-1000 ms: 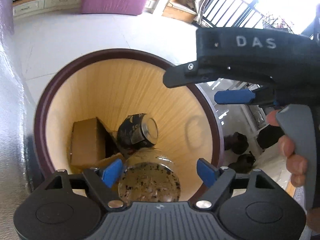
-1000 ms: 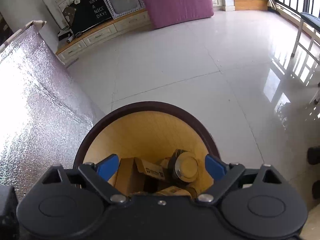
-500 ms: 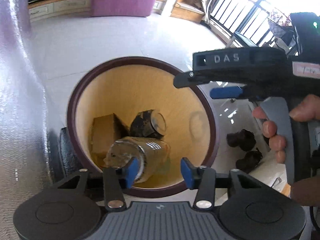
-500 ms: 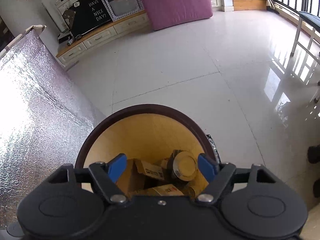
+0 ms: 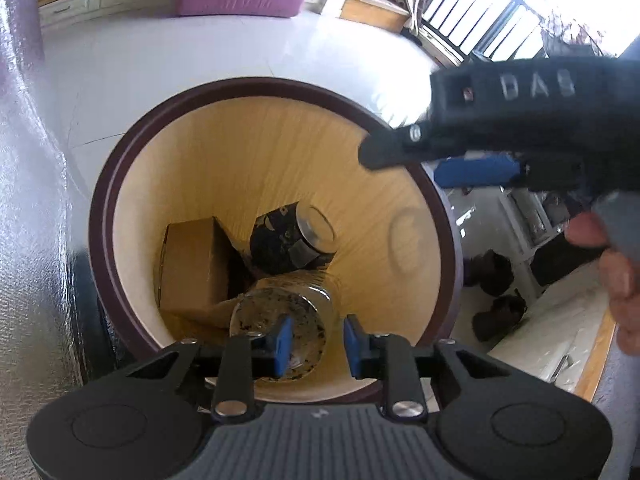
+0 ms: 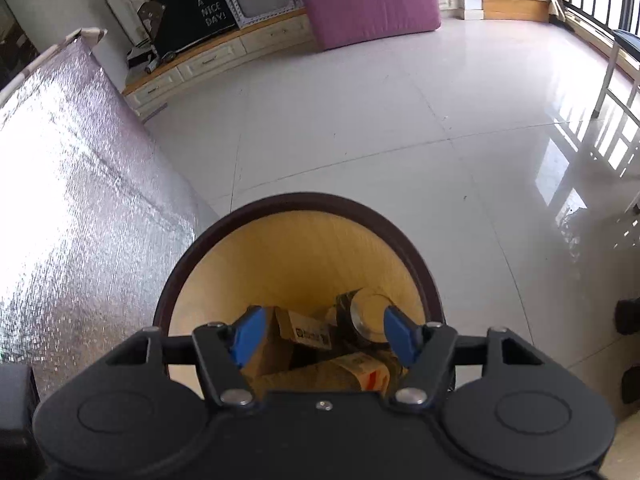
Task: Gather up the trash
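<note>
Currently, we are closing both empty tongs, left tongs [image 5: 314, 340] and right tongs [image 6: 324, 334], above the bin [image 5: 120, 184]; jar [image 5: 280, 332], can [image 5: 292, 240] and box [image 5: 192, 264] are lying below, already collected.

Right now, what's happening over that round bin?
A person holds a gripping tool in each hand over a wood-lined bin. The left tool and right tool have both just been closing, empty. Inside lie a clear jar, a dark can and a cardboard box.
</note>
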